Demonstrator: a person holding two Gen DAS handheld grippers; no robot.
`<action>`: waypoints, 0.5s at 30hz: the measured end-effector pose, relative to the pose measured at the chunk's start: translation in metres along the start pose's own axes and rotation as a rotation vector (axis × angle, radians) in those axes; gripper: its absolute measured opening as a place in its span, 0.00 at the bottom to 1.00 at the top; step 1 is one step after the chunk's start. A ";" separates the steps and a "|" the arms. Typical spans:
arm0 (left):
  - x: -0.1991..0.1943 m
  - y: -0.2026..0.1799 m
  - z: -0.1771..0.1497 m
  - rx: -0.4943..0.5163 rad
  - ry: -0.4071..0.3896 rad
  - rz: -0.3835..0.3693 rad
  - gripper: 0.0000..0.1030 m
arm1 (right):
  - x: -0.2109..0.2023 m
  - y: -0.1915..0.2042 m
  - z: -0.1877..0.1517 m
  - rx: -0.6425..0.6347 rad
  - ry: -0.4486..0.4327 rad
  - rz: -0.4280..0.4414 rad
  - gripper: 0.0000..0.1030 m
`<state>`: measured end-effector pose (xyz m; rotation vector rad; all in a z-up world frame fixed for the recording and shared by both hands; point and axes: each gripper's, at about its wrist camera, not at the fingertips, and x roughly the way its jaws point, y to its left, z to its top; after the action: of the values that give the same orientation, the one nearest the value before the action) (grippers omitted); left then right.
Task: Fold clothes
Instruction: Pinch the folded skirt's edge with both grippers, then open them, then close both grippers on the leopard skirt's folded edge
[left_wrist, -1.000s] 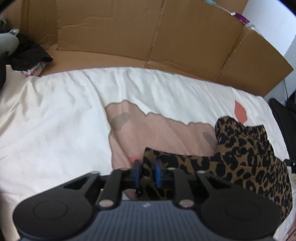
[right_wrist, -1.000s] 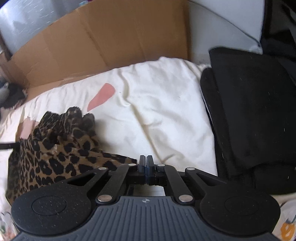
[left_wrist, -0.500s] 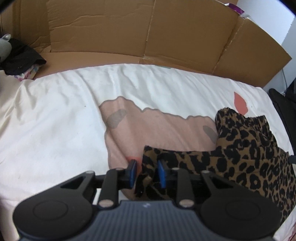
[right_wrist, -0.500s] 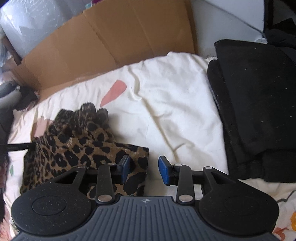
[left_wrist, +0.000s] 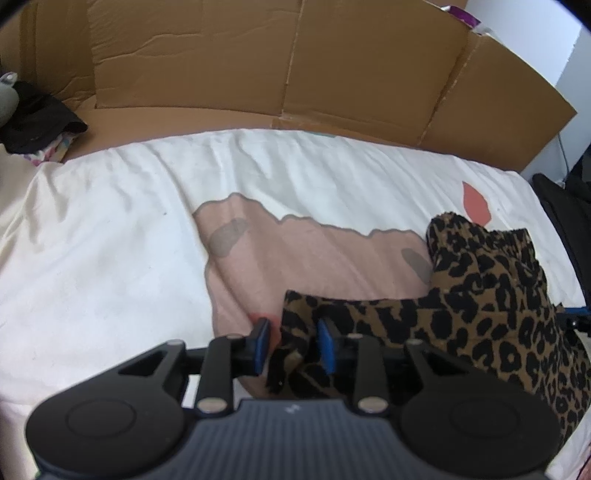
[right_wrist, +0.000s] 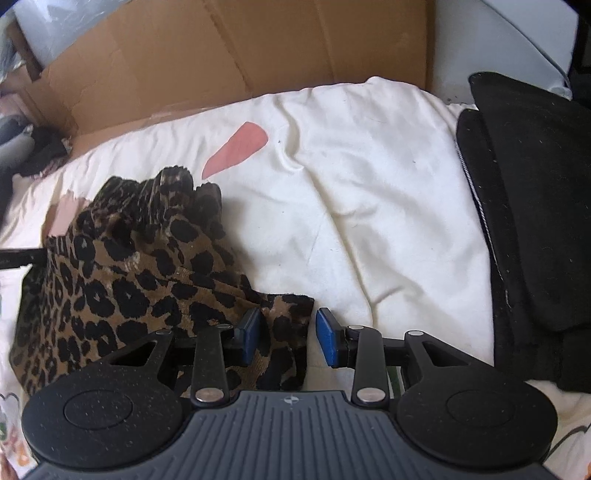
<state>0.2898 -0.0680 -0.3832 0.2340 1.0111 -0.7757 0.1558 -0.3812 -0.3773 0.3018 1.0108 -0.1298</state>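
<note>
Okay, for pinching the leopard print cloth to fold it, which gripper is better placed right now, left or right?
Probably the left gripper: the corner of the leopard cloth fills the gap between its opening fingers. The right gripper also straddles a corner, but the cloth sits against one finger, with bare sheet by the other.

Left wrist view: camera mounted just behind the left gripper (left_wrist: 290, 341), looking steeply down and forward along its jaws, close above the bed (left_wrist: 110, 258), with the cardboard wall (left_wrist: 258, 62) across the far edge. Right wrist view: the same mounting behind the right gripper (right_wrist: 286, 338), equally close and steep, facing the bed's right end and the black cushion (right_wrist: 535, 221). Both views share the leopard-print garment (left_wrist: 480, 295), the salmon-red leaf print (left_wrist: 476, 203) and the cardboard.
</note>
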 end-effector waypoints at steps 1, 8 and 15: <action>0.000 0.000 0.000 0.000 -0.001 -0.002 0.35 | 0.001 0.000 0.000 0.001 -0.001 0.000 0.39; 0.001 -0.006 -0.001 0.017 -0.004 0.010 0.38 | 0.002 0.003 0.001 -0.010 -0.004 0.003 0.23; -0.004 -0.008 -0.003 0.006 -0.010 0.003 0.09 | -0.014 0.008 0.000 -0.020 -0.048 -0.032 0.08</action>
<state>0.2815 -0.0704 -0.3798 0.2369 0.9986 -0.7766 0.1504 -0.3741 -0.3642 0.2631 0.9688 -0.1548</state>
